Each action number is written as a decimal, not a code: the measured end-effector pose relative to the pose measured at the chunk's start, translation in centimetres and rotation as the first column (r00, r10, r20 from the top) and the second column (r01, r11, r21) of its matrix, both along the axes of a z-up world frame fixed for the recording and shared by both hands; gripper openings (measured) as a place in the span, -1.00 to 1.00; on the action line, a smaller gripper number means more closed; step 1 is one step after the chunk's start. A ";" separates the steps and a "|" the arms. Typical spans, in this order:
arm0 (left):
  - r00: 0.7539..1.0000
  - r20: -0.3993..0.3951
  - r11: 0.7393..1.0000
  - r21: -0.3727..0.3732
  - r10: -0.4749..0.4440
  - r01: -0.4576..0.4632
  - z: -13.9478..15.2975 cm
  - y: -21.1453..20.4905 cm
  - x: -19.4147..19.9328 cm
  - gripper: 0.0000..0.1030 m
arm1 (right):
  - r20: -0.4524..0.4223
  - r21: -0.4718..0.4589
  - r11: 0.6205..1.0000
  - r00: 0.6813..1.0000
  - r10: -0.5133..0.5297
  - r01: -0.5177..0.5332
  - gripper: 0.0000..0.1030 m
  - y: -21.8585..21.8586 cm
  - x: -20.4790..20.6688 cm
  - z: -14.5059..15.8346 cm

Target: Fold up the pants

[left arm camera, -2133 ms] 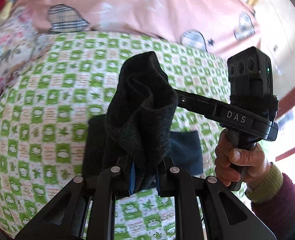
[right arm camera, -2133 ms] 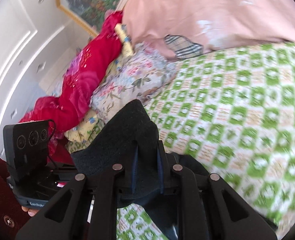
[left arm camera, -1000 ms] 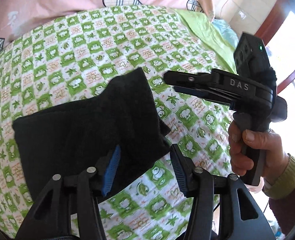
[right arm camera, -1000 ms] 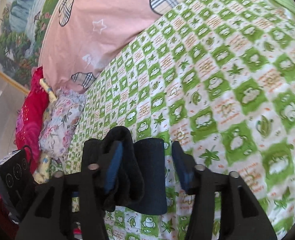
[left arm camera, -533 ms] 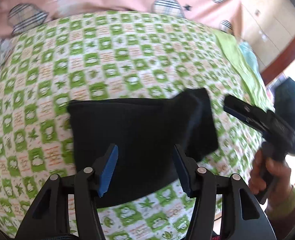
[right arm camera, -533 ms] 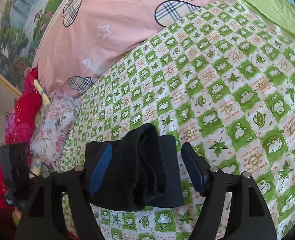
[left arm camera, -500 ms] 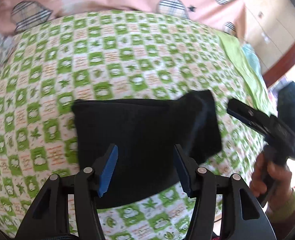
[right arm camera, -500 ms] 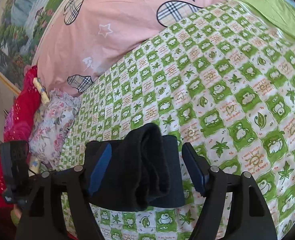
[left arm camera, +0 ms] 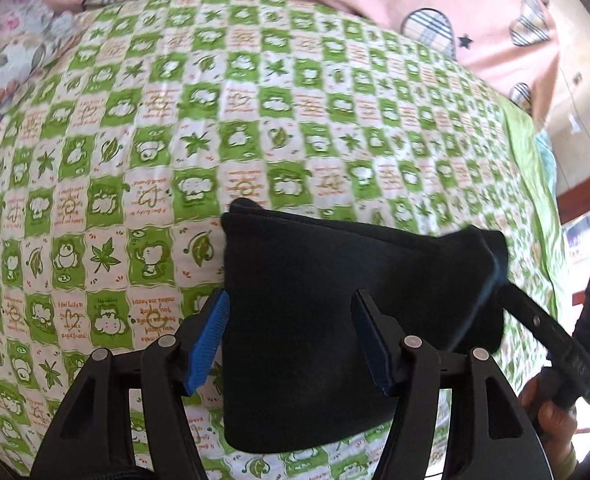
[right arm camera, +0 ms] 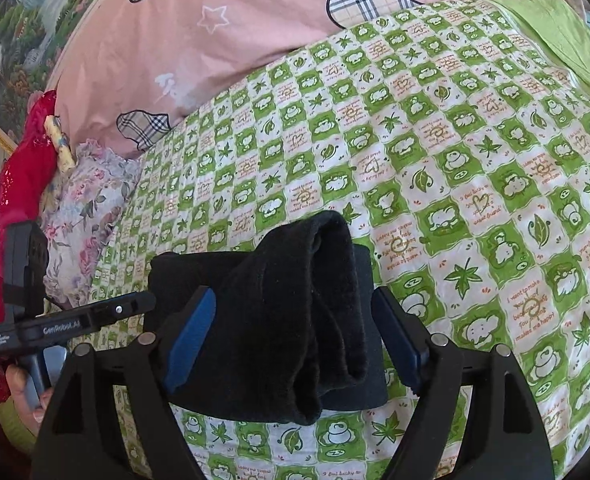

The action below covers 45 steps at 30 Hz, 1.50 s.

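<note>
The black pants [left arm camera: 335,320] lie folded in a compact bundle on the green checked bedspread [left arm camera: 175,120]. My left gripper [left arm camera: 291,340] is open, its blue pads on either side of the bundle's near part, holding nothing. My right gripper [right arm camera: 295,340] is open too, straddling the bundle [right arm camera: 279,320], whose top layer forms a raised fold. The right gripper also shows at the right edge of the left wrist view [left arm camera: 535,320], its tip at the bundle's right corner. The left gripper shows at the left of the right wrist view [right arm camera: 95,316].
A pink quilt with plaid hearts [right arm camera: 235,40] lies along the far side of the bed. A floral pillow [right arm camera: 79,220] and red fabric [right arm camera: 11,180] sit at the left. A plain green sheet [right arm camera: 567,32] covers the far right corner.
Both grippers were shut on the lifted pants, then set them down on the bedspread and opened. Since half a second ago both have moved in closer over the bundle.
</note>
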<state>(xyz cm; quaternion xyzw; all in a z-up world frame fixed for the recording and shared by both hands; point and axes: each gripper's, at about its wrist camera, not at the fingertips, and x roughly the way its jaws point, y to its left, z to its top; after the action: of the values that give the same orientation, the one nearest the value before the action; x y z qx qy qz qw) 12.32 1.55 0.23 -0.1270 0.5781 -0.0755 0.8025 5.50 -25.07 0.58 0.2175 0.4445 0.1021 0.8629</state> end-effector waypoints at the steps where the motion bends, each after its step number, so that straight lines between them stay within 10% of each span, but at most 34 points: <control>1: 1.000 -0.009 1.000 -0.001 0.012 -0.012 -0.3 0.2 0.3 0.24 | -0.004 -0.003 1.000 1.000 0.003 -0.003 0.56 0.1 0.1 -0.1; 24: 0.989 -0.112 0.993 -0.058 0.093 -0.100 -5.9 2.2 4.3 0.37 | -0.076 -0.012 1.000 0.997 -0.011 0.010 0.53 -1.7 0.6 -6.7; 45: 0.988 -0.140 0.989 -0.138 -0.065 0.045 -5.6 1.3 -1.0 0.43 | -0.129 0.086 0.996 0.991 0.036 -0.025 0.53 -1.1 0.0 -6.5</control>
<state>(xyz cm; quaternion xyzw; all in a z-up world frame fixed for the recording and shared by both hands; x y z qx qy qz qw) 11.28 2.80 -5.39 -0.1701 0.6314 -0.1272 0.7458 5.49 -26.22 -5.97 0.2532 0.4984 0.1197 0.8205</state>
